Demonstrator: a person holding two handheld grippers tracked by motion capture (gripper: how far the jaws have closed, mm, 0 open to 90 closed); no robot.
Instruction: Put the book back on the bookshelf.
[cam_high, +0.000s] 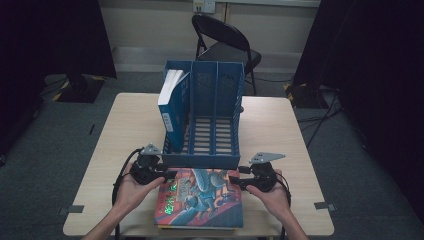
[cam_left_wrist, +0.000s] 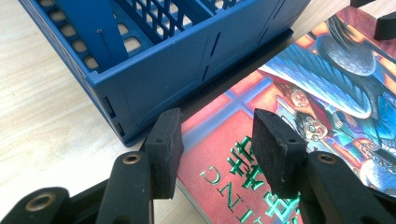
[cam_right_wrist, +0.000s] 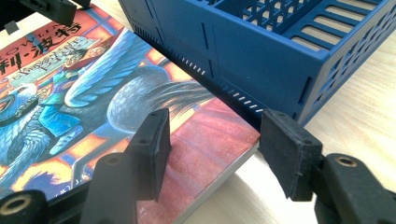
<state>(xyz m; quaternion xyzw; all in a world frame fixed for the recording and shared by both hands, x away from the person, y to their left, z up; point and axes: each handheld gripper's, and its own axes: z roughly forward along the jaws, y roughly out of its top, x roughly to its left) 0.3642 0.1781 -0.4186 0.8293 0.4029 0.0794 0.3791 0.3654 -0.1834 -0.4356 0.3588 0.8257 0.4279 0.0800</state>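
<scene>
left tool (cam_high: 161, 176): jaws apart, straddling the book's left corner, not clamped
book (cam_high: 202, 197): flat on table (cam_high: 280, 135), near edge, just in front of blue file rack (cam_high: 202, 117)
rack: white-blue book (cam_high: 172, 102) upright in left slot
right tool (cam_high: 239, 179): jaws apart, astride the book's right corner, no grip
</scene>
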